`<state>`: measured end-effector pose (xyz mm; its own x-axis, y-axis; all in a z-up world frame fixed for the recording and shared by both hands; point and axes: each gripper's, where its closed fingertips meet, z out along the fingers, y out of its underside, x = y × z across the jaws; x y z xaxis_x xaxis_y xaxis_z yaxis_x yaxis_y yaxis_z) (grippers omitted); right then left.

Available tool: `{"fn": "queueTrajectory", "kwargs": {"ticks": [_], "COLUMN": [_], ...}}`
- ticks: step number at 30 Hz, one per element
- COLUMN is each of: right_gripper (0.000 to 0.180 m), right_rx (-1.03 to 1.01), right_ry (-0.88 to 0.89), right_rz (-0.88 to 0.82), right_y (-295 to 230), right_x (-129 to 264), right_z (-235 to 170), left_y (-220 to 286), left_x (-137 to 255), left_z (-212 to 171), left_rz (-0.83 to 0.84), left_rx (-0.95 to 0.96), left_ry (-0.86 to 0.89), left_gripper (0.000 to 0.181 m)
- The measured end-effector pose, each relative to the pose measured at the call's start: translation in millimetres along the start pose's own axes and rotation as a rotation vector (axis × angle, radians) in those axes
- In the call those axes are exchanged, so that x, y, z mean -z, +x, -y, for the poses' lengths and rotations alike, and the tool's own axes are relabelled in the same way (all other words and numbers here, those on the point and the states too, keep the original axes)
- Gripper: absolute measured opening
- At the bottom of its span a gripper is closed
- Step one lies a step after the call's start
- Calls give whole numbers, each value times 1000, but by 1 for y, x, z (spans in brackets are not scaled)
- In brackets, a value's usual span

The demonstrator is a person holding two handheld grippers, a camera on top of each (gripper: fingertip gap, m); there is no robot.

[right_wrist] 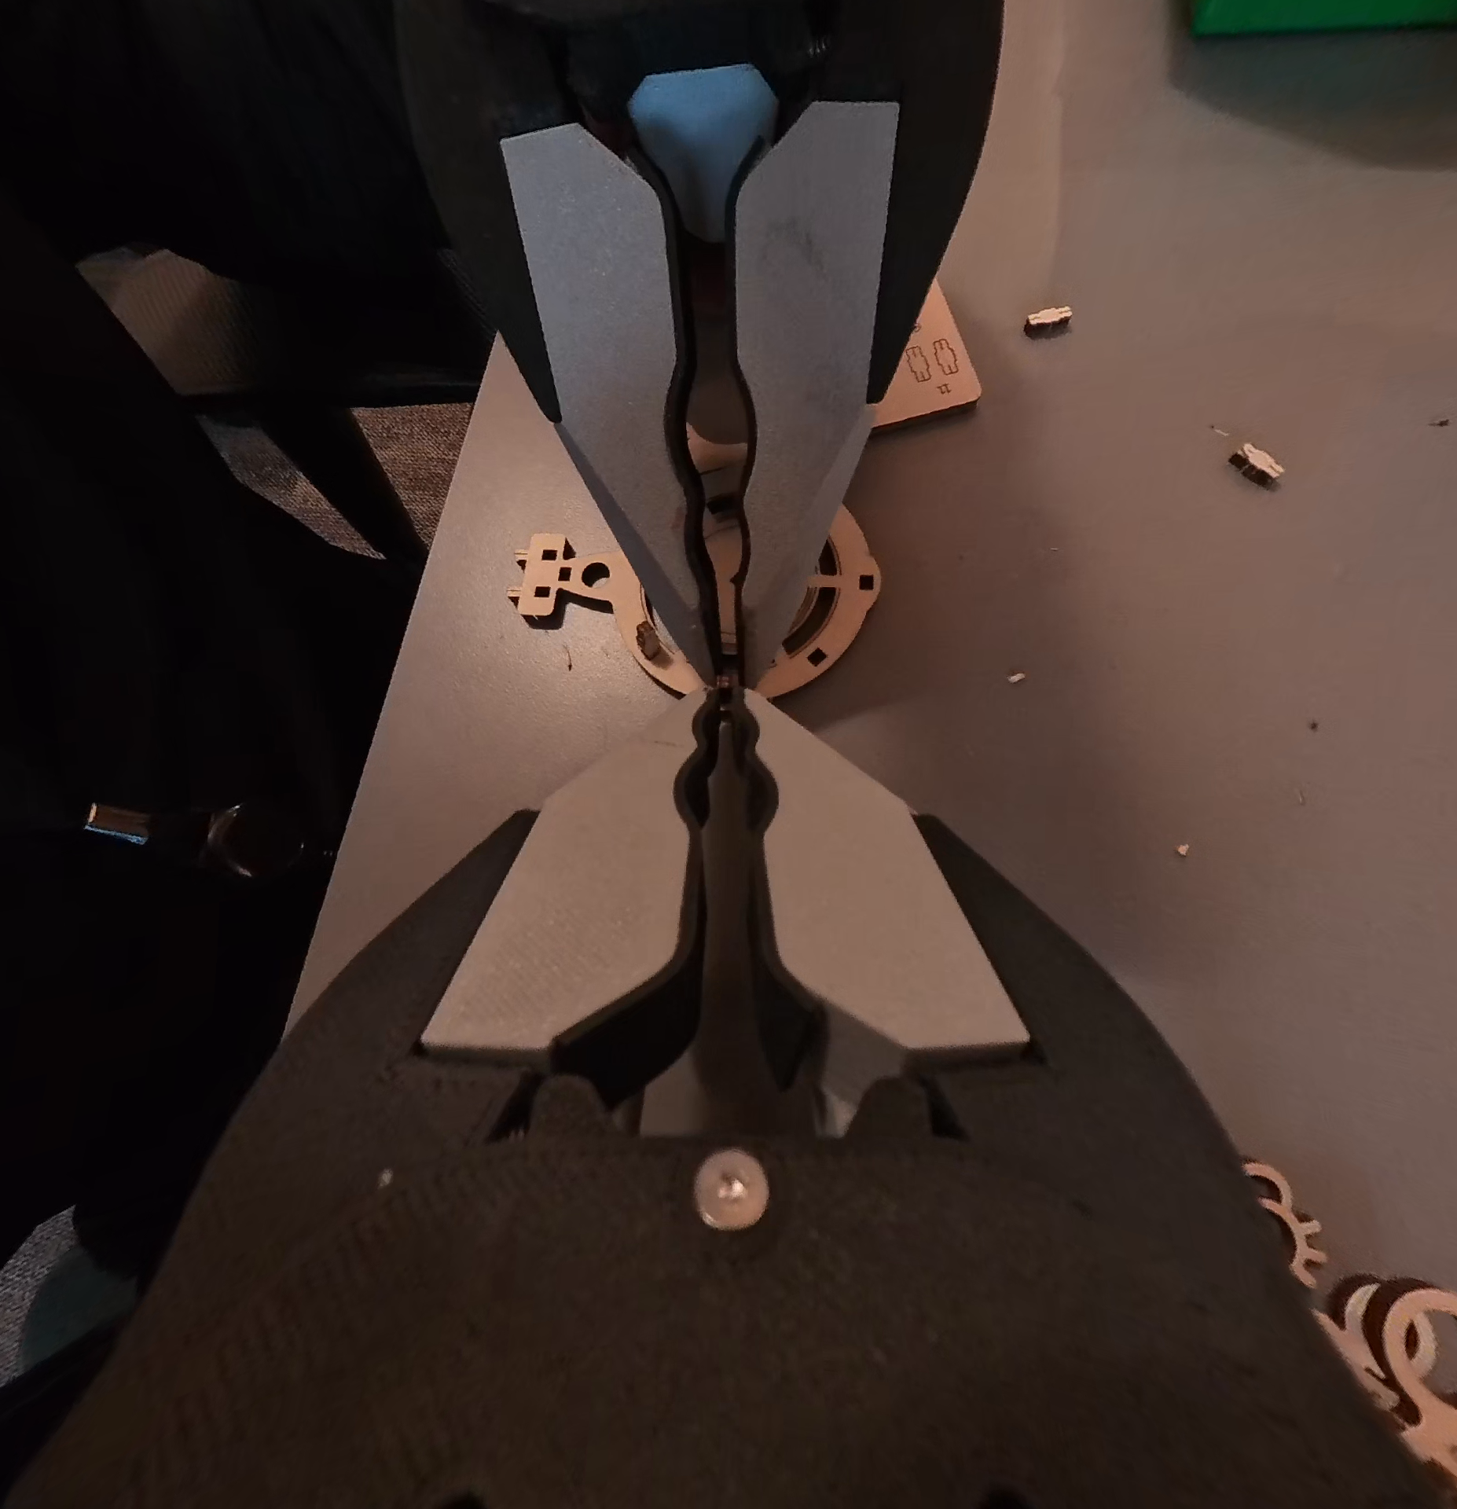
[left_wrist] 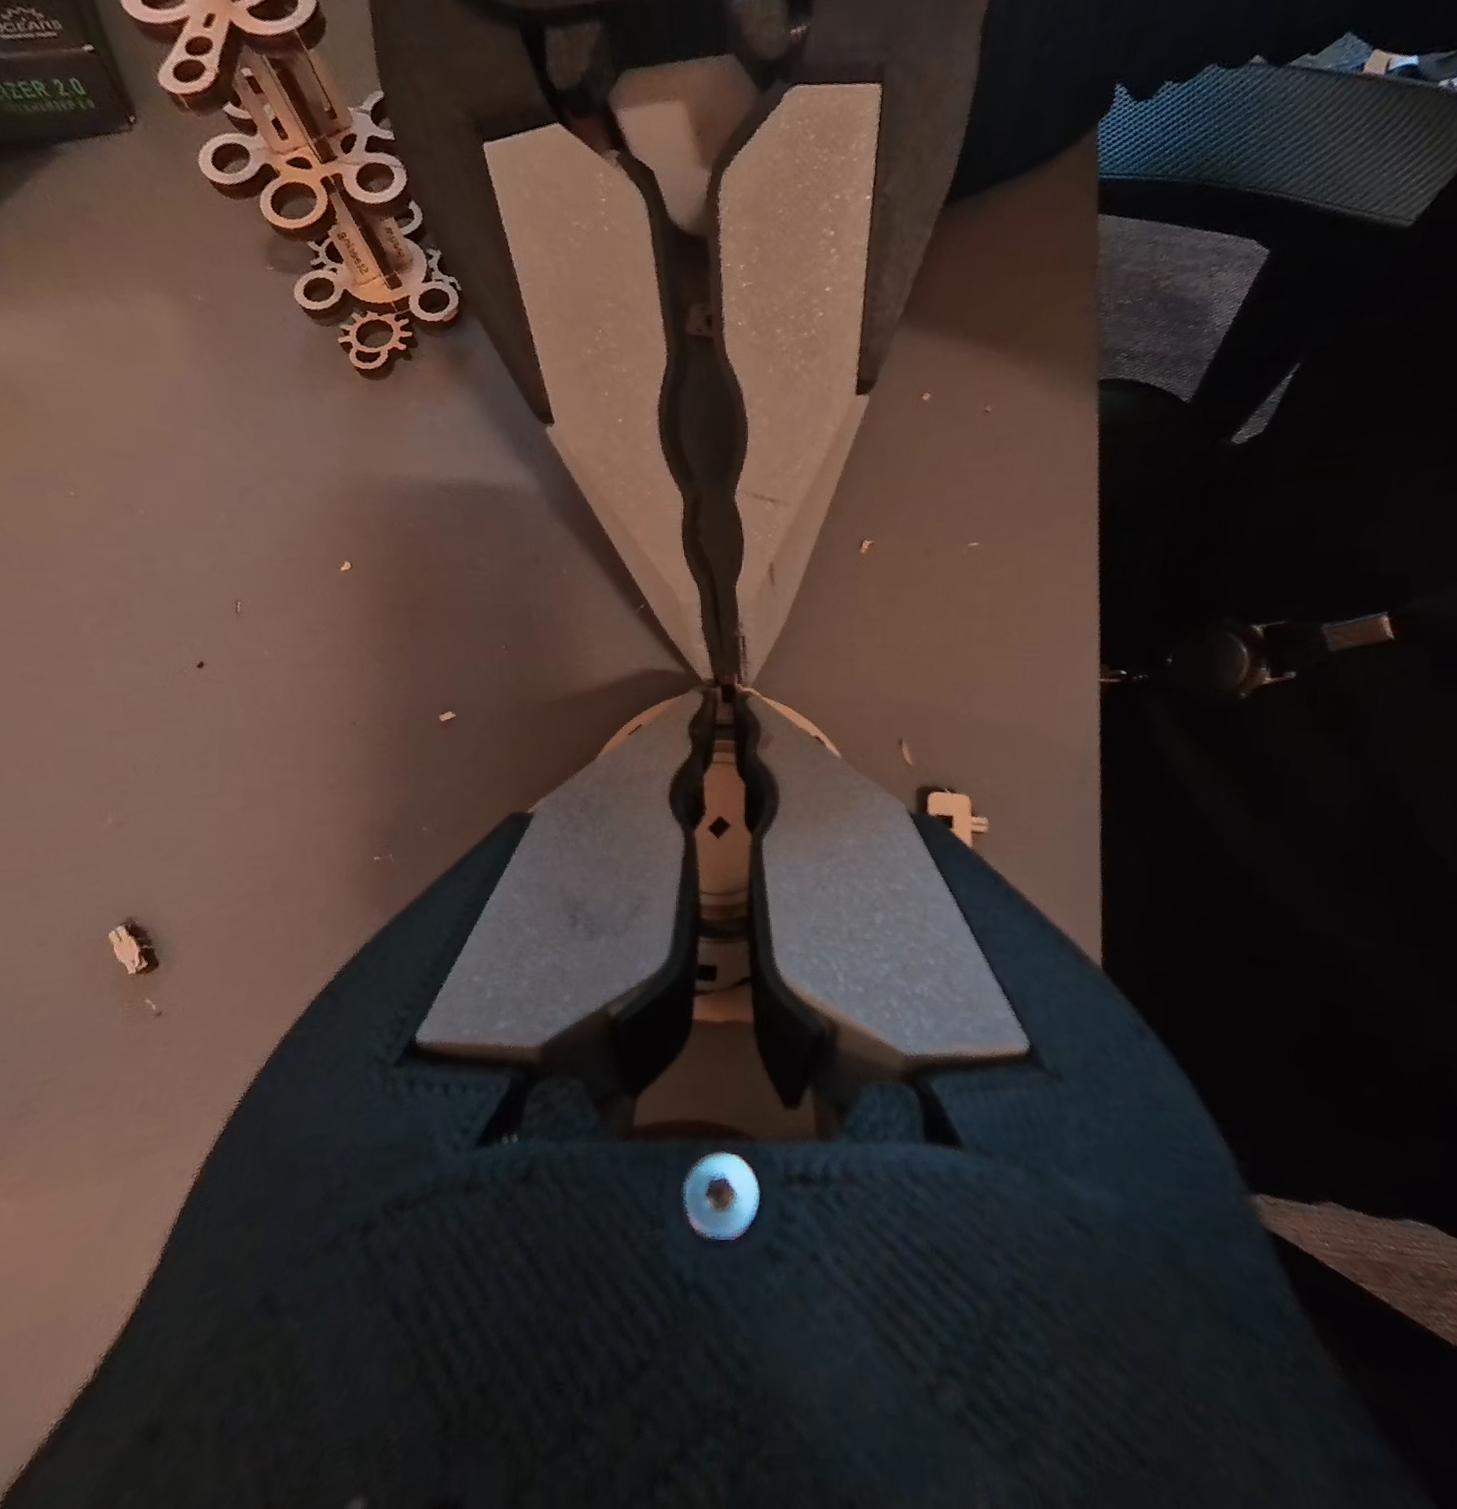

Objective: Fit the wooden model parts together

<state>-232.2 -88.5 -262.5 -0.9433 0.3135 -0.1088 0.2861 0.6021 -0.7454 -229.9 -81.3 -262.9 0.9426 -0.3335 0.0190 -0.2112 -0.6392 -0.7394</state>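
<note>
Item: left hand-held gripper (left_wrist: 721, 698), clenched, fingertips pressed together. Landmark: round wooden ring (right_wrist: 839, 588), flat on the grey table (right_wrist: 1117, 776) near its edge, directly below both tips.

Item: right hand-held gripper (right_wrist: 725, 694), likewise clenched, meeting the left one tip to tip above the ring. A brownish speck (right_wrist: 725, 678) sits at the meeting point. It is too small to tell whether it is a wooden part or which gripper holds it.

Item: small notched connector piece (right_wrist: 558, 584), just beside the ring on its table-edge side, lying flat.

Item: two loose wooden pegs (right_wrist: 1048, 320) (right_wrist: 1256, 461), well apart from the ring, toward the middle of the table, among scattered splinters.

Item: flat wooden sheet with cut-out shapes (right_wrist: 946, 359), beyond the ring and partly hidden by the left gripper's body.

Item: assembled wooden model of looped rings (left_wrist: 325, 188), farther from the ring, away from the edge.

Item: dark printed box (left_wrist: 39, 82), beyond the model.

Risks, as judged:
- If a tiny part is pinched at the tips, any sideways slip between the two grippers would probably flick it out.
- The ring lies close to the table edge, so a dropped piece could fall off and be lost in the dark below.
- Pushing down off-line onto the ring could snap its thin spokes or skid it toward the edge.
</note>
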Motion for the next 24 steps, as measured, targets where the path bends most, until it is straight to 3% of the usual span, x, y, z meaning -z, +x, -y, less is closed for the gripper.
{"fn": "queueTrajectory", "kwargs": {"ticks": [24], "right_gripper": [0], "right_rx": [1], "right_ry": [-12], "right_rz": [-15], "right_y": [1], "right_x": [-1], "right_z": [0], "left_y": [0], "left_x": [-1], "left_z": [0], "left_rz": [0], "left_rx": [27], "left_ry": [-2], "left_gripper": [1]}}
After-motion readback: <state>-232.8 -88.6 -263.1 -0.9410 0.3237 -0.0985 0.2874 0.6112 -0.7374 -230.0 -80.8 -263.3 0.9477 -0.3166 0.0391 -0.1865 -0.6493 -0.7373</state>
